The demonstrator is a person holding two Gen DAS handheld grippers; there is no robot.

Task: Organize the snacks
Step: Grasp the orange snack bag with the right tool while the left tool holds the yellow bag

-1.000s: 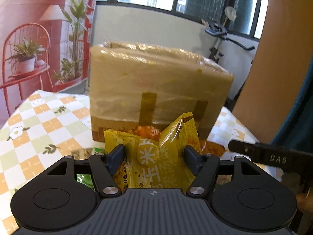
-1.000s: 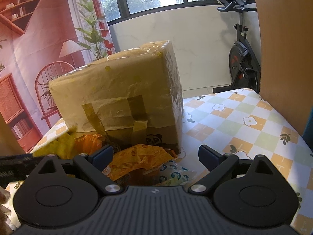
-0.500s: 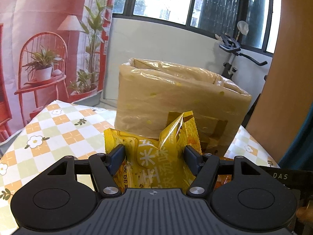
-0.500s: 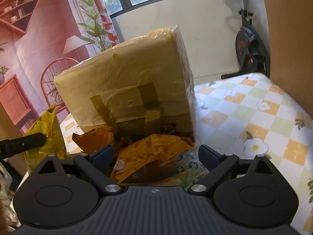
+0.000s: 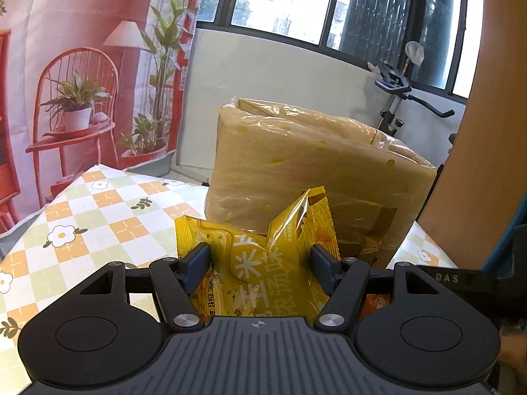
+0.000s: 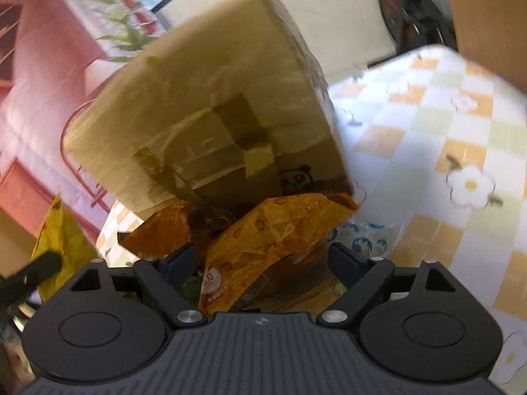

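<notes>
My left gripper (image 5: 258,261) is shut on a yellow snack packet (image 5: 263,263) and holds it up in front of a large box wrapped in tan tape (image 5: 313,171). The same packet shows at the left edge of the right wrist view (image 6: 61,233). My right gripper (image 6: 260,256) is open, its fingers on either side of an orange snack packet (image 6: 273,233) that lies on a pile at the foot of the box (image 6: 210,105). A second orange packet (image 6: 158,233) lies to its left.
The table wears a checked flower cloth (image 5: 98,217) (image 6: 444,171). A white and blue packet (image 6: 365,237) lies under the orange one. A wooden panel (image 5: 487,131) stands at the right, an exercise bike (image 5: 398,98) behind.
My left gripper has lifted the yellow packet higher, above the pile. My right gripper has tilted and moved down and in over the orange packet; its view is blurred.
</notes>
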